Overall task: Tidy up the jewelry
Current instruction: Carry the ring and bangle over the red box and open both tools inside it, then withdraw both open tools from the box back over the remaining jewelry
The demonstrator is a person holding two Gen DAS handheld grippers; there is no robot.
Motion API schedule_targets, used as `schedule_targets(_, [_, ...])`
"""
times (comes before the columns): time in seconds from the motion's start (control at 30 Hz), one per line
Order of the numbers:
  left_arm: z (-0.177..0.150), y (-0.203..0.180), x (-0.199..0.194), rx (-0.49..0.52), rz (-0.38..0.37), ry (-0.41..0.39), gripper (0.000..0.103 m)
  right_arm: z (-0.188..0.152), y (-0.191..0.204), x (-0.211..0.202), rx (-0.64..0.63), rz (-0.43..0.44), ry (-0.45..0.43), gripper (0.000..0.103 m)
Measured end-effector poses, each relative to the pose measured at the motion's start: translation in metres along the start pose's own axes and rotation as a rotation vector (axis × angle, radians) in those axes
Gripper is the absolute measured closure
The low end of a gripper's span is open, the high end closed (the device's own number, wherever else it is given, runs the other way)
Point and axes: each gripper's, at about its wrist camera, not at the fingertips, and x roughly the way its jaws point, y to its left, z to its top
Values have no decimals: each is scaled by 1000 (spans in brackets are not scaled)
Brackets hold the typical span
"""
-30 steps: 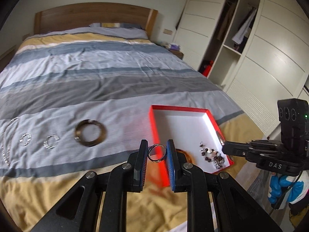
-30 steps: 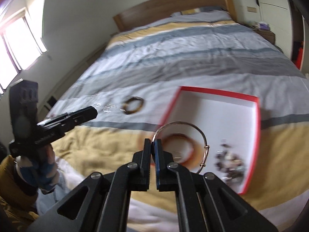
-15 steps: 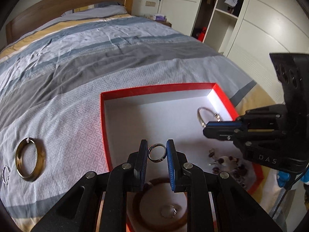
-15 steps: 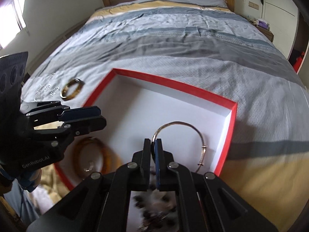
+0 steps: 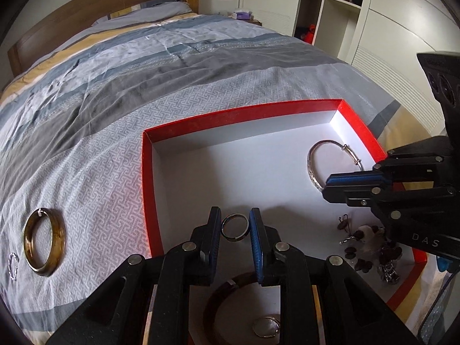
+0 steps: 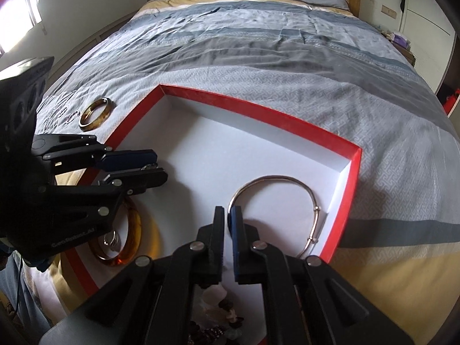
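Observation:
A red box with a white inside [image 5: 149, 172] [image 6: 258, 115] lies on the bed. My left gripper [image 5: 235, 225] is shut on a small silver ring [image 5: 235, 226] and holds it over the box's near-left part. My right gripper [image 6: 228, 220] is shut on a thin silver bangle [image 6: 287, 179] [image 5: 313, 169], which lies low at the box's right corner. It also shows in the left wrist view [image 5: 327, 187]. In the box lie an amber bangle [image 6: 135, 230] with a small ring [image 6: 110, 240] inside it and a dark bead cluster [image 5: 371, 247].
On the striped bedspread left of the box lie an amber bangle [image 5: 44, 243] [image 6: 95, 113] and small silver pieces [image 5: 12, 266]. White wardrobes [image 5: 373, 28] stand to the right of the bed, a wooden headboard [image 5: 100, 8] at its far end.
Both grippers have moved in over the box, from beside it to above its white floor. The silver bangle has come down to the right corner. The left gripper still holds the ring.

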Motion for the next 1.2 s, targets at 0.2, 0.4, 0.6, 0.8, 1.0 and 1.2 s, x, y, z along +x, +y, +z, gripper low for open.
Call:
schedule_targets(0.2, [0,4,-10,-40,-22,-10,73,-8,-2,-21,19,-42,-20,87])
schedule_targets(0.4, [-7,4,-36,-58,-26,-28,63,-20,9,-53,34,-67,-57,85])
schedule_targets(0.6, [-30,7,-95,-89,14,-71,46,-34,35,-94,68,-58,-119,85])
schedule_targets(0.8, [-63,10,-164,-123,118,-101,36,-49,89,-131,76,-28,-185,78])
schedule_targets(1.0, [-101,16,-237,-180,212,-157,27,-67,143,-163,76,1,-245,73])
schedule_targets(1.2, [-137,23,-294,-228,271,-203,23,-79,184,-186,86,30,-288,72])
